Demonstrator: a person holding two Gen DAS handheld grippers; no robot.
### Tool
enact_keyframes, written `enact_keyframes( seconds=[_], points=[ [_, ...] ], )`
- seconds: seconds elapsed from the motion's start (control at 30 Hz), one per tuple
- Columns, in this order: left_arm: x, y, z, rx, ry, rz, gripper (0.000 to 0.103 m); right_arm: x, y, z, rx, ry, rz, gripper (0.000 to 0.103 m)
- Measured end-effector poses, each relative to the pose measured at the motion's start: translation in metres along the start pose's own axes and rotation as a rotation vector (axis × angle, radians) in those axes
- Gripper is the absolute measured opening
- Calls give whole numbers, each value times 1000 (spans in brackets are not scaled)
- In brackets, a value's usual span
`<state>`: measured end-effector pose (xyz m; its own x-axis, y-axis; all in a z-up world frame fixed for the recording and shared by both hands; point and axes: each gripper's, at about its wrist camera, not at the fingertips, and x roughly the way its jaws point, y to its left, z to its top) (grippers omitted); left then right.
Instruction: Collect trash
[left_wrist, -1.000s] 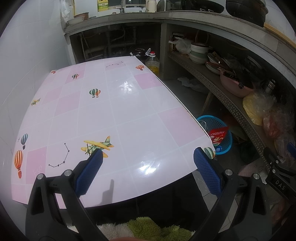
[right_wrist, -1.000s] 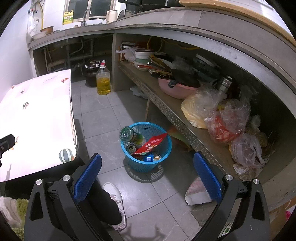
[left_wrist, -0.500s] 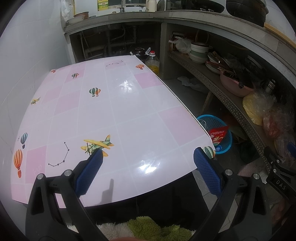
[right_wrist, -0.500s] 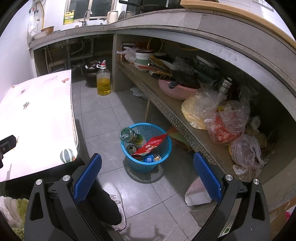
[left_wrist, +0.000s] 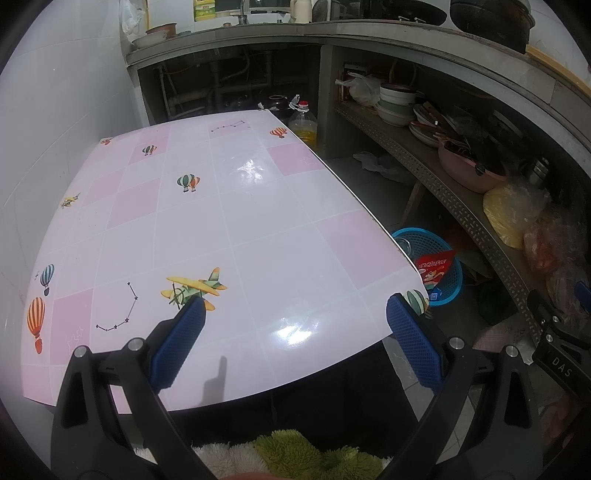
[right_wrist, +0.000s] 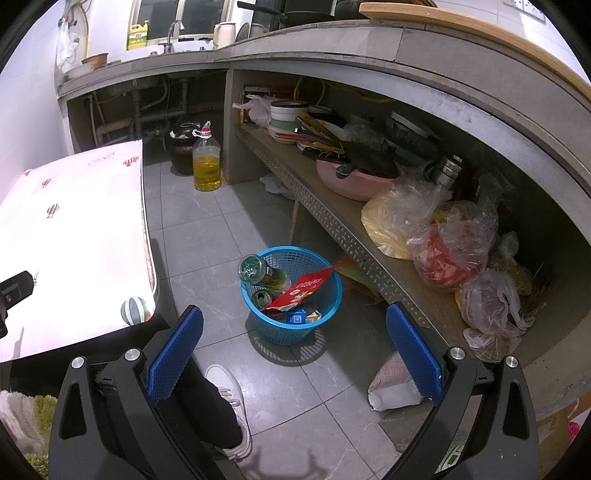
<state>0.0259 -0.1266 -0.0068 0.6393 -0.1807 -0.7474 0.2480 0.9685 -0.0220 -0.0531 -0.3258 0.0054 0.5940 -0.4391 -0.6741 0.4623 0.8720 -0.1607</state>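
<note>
Left claw: your left claw (left_wrist: 295, 339) is spread wide with nothing between its blue pads (left_wrist: 177, 345); it hangs over the near edge of the tabletop (left_wrist: 258, 229).
Right claw: your right claw (right_wrist: 293, 354) is just as wide apart and holds nothing; it points down over the grey tiled floor (right_wrist: 207, 236), with the blue basket (right_wrist: 295, 325) seen between its fingers, farther off.
Pose: both claws sit level, fingers pointing forward and slightly down; your dark trouser leg and white shoe (right_wrist: 231, 391) show below the right claw's left finger.
Trash: the basket stands on the floor between the tabletop's corner and the low shelf (right_wrist: 332, 218).
Bottle: a green bottle (right_wrist: 264, 273) leans against the basket's left rim, its long axis tilted, with its round end pointing up and to the left over the rim.
Packet: a red packet (right_wrist: 306, 288) lies slanted across the basket, its long axis rising toward the right rim.
Hard to make out: a can (right_wrist: 261, 297) and a small blue box (right_wrist: 296, 317) lie lower in the basket, partly covered by the packet; from the left wrist view the tabletop's edge cuts off the basket's left side.
</note>
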Motion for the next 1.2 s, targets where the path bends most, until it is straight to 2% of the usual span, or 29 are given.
enact_keyframes(
  seconds=[1.2],
  points=[
    [-2,-4,-3,1,-5,-2,94,-3,0,1,0,-6,0,96]
  ],
)
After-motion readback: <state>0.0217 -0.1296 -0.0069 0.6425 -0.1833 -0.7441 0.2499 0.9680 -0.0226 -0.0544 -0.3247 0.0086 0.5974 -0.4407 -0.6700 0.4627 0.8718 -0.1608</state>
